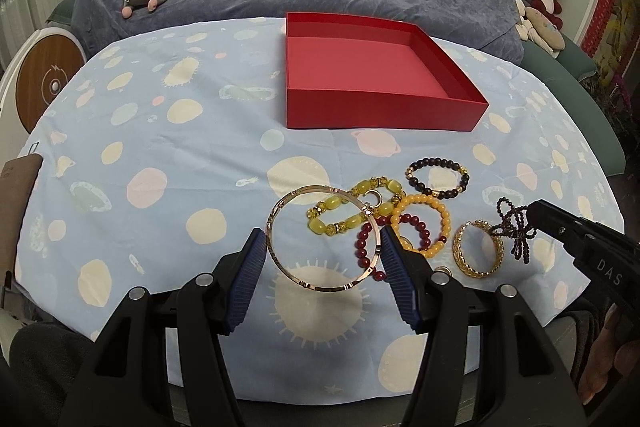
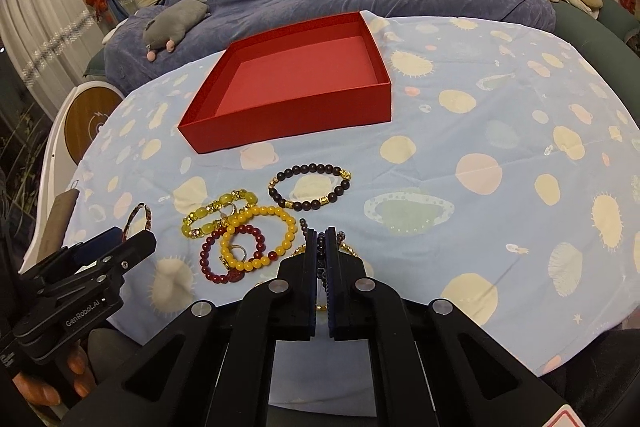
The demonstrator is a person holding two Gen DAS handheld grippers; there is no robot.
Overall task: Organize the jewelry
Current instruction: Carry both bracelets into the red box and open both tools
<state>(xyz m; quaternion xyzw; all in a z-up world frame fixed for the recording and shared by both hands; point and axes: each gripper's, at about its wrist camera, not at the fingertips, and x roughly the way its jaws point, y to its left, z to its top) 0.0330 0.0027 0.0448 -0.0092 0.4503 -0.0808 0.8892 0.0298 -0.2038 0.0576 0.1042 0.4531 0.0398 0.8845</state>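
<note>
A table under a light blue cloth (image 1: 168, 155) with pale planet spots filled most of both views. A red box (image 1: 384, 107) sat open and empty at upper centre of the left view and upper left of centre in the right view. Below it, toward the lower middle, lay the loose jewelry: a dark bead bracelet (image 2: 310, 187), an orange bead bracelet (image 2: 260, 239), a yellow-green stone bracelet (image 1: 352, 213), a dark red bead bracelet (image 2: 228, 259) and a gold band (image 1: 478, 247).

The left gripper (image 1: 322, 259) was clamped across a thin gold bangle (image 1: 320, 239), one pad on each side. The right gripper (image 2: 321, 239) was pinched together on a string of small dark beads (image 1: 514, 231) at lower centre.
</note>
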